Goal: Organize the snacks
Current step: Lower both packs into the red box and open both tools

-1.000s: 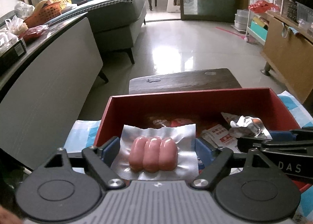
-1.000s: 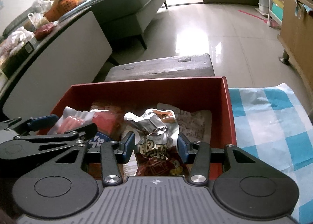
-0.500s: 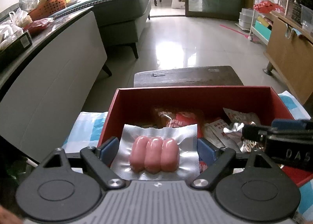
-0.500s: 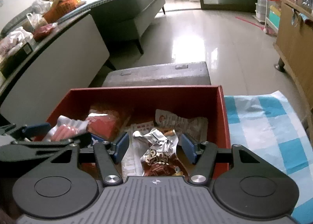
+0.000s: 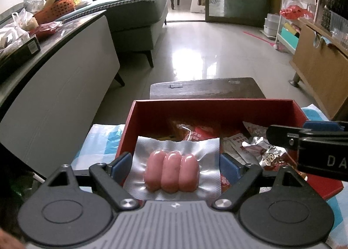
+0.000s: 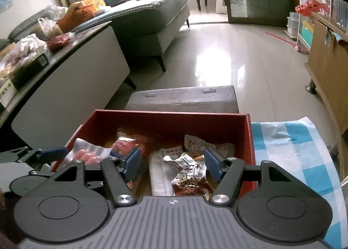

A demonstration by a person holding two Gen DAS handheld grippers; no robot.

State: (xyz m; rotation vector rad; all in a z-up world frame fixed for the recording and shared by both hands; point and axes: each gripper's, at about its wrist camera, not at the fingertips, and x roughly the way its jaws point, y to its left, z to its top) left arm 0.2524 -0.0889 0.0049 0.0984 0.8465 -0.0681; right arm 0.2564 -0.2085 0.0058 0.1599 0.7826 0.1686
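Observation:
A red box (image 5: 213, 102) (image 6: 174, 114) holds several snack packets. My left gripper (image 5: 175, 159) is shut on a clear vacuum pack of three pink sausages (image 5: 171, 170), gripped by its side edges above the box's near left corner. The right wrist view shows the same sausage pack (image 6: 87, 155) in the left gripper (image 6: 50, 153). My right gripper (image 6: 173, 159) hovers over the box's right half, its jaws opening. A crumpled silver and red snack packet (image 6: 187, 175) (image 5: 269, 155) lies in the box below and between the pads, untouched. The right gripper (image 5: 304, 138) enters the left wrist view from the right.
A blue and white checked cloth (image 6: 293, 146) lies under and to the right of the box. A dark wooden stool (image 6: 182, 96) stands just beyond it. A grey cabinet (image 6: 71, 70) with clutter on top is on the left, a wooden cabinet (image 6: 326, 64) on the right.
The right jaws have opened off the crumpled packet, which now lies in the box, and the right gripper has risen a little. The left gripper still holds the sausage pack.

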